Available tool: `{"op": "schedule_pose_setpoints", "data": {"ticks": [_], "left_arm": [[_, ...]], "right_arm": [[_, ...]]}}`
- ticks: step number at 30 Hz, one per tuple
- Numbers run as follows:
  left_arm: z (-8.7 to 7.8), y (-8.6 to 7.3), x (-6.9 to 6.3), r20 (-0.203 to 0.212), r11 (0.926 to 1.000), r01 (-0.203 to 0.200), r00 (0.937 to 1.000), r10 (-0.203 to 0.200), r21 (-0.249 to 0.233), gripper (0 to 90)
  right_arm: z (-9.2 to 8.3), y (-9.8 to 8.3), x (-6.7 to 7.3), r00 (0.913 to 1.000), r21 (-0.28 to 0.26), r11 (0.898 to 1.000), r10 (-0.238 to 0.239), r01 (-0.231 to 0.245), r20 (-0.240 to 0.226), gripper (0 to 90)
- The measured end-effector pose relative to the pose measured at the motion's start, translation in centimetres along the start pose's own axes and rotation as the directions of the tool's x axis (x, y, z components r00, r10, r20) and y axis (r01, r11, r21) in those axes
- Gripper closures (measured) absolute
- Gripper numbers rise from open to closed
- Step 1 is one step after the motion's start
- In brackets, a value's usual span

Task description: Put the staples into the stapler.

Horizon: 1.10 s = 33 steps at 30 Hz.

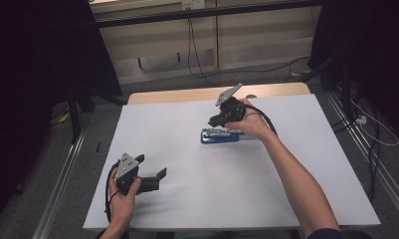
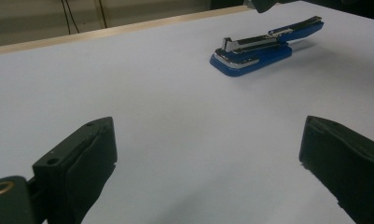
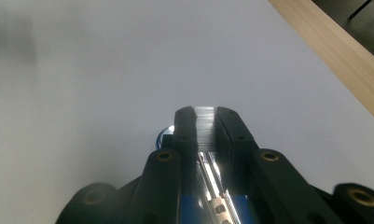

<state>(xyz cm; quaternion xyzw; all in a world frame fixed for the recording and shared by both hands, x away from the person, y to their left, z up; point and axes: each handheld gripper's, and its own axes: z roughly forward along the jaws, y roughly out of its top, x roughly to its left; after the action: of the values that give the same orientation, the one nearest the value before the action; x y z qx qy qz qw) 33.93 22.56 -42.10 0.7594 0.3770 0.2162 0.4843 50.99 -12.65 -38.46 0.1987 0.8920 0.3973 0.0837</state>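
While white table [image 1: 187, 209] sits in dim room w/ cables on floor, right gripper [image 3: 204, 122] pinches staple strip [image 3: 205, 126] over blue stapler [image 1: 220, 135] mid-table; left gripper [image 1: 154, 179] wide open, empty.

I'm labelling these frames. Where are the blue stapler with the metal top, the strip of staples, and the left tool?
Blue stapler with metal top [image 2: 250, 58], left gripper view: blue base.
Silver strip of staples [image 3: 204, 126], right gripper view: strip's end.
Left tool [image 1: 154, 172], high view: between its tips.
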Motion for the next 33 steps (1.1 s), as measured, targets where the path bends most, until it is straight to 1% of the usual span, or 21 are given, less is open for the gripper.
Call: {"op": "schedule_pose_setpoints", "data": {"ticks": [4,11,13,15,21,22,23,26,28,31,33], "left_arm": [[0.0,0.0,0.0,-0.001,1.0000,0.001,1.0000,-0.001,0.000,4.2],[0.0,0.0,0.0,0.001,1.0000,-0.005,1.0000,0.005,0.004,4.2],[0.0,0.0,0.0,0.004,1.0000,0.000,1.0000,0.000,-0.001,4.2],[0.0,0.0,0.0,0.001,1.0000,-0.006,1.0000,0.006,0.004,4.2],[0.0,0.0,0.0,0.001,1.0000,-0.006,1.0000,0.006,0.005,4.2],[0.0,0.0,0.0,0.003,1.0000,0.004,1.0000,-0.004,-0.003,4.2],[0.0,0.0,0.0,0.004,1.0000,0.002,1.0000,-0.002,-0.001,4.2],[0.0,0.0,0.0,0.005,0.9999,-0.009,0.9999,0.009,0.008,4.3],[0.0,0.0,0.0,0.003,1.0000,-0.001,1.0000,0.001,0.000,4.3],[0.0,-0.1,0.0,0.004,1.0000,0.000,1.0000,0.000,0.000,4.3],[0.0,-0.1,0.0,0.004,1.0000,0.001,1.0000,-0.001,0.001,4.3]], "right_arm": [[0.5,-0.1,0.1,0.9994,0.008,1.000,-0.025,0.025,-0.026,79.4],[1.4,0.0,0.1,0.9985,0.023,0.999,-0.046,0.046,-0.030,79.5],[1.5,0.0,0.0,0.9983,0.019,0.999,-0.042,0.043,-0.039,79.5],[1.8,0.0,-0.1,0.9980,0.015,0.999,-0.040,0.041,-0.048,79.5],[2.6,-0.3,-0.4,0.9974,0.046,0.998,-0.046,0.049,-0.054,79.4],[2.7,-0.3,-0.4,0.9973,0.050,0.997,-0.051,0.054,-0.054,79.5],[2.8,-0.2,-0.4,0.9969,0.055,0.997,-0.056,0.059,-0.056,79.4],[3.0,-0.1,-0.4,0.9957,0.061,0.995,-0.070,0.073,-0.062,79.4],[3.0,-0.1,-0.4,0.9951,0.064,0.995,-0.076,0.080,-0.063,79.5],[3.0,-0.2,-0.5,0.9941,0.072,0.993,-0.088,0.092,-0.063,79.4],[3.0,-0.3,-0.6,0.9928,0.068,0.993,-0.097,0.102,-0.071,79.4]]}}
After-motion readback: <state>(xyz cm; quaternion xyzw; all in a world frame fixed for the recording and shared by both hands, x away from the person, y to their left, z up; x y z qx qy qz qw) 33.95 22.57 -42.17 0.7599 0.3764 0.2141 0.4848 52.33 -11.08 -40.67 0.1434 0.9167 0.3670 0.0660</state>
